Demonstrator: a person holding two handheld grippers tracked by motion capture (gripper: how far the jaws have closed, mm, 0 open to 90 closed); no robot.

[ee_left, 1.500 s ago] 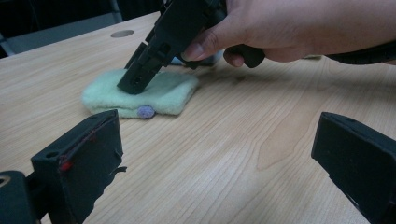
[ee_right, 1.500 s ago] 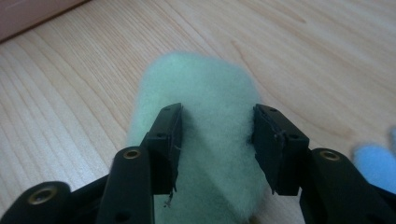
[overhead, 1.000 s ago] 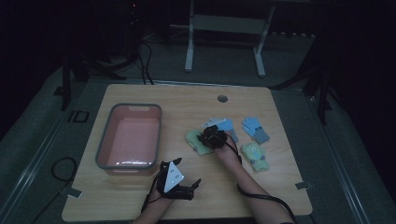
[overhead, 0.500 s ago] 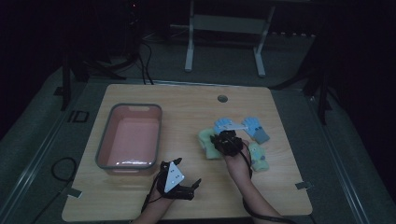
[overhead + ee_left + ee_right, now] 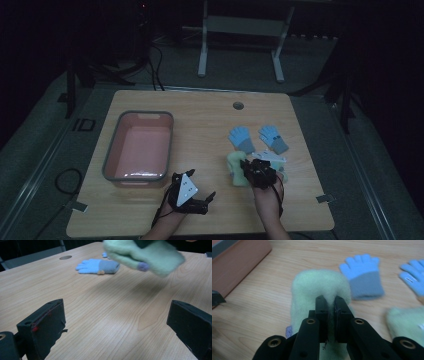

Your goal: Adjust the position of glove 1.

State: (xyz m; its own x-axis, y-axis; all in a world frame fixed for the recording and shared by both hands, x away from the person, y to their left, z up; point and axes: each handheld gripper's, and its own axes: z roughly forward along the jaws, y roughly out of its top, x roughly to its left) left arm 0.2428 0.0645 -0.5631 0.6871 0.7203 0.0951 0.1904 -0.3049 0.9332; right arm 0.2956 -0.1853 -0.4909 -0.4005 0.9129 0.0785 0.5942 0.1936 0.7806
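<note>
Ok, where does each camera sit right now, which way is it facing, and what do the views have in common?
High view: above the person's side, looking forward and down on the table; both forearms, left gripper, right gripper.
Left gripper view: on the left gripper, low, facing across the wood; open jaws.
Right gripper view: on the right gripper, looking down its jaws pinching the green mitten.
Shared: green mitten and blue glove in all three.

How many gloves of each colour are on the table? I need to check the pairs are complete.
Blue gloves: 2, one and another, lying flat side by side.
Green gloves: 2, one pinched in the right tool, one on the table beside it.
Total: 4 gloves.
</note>
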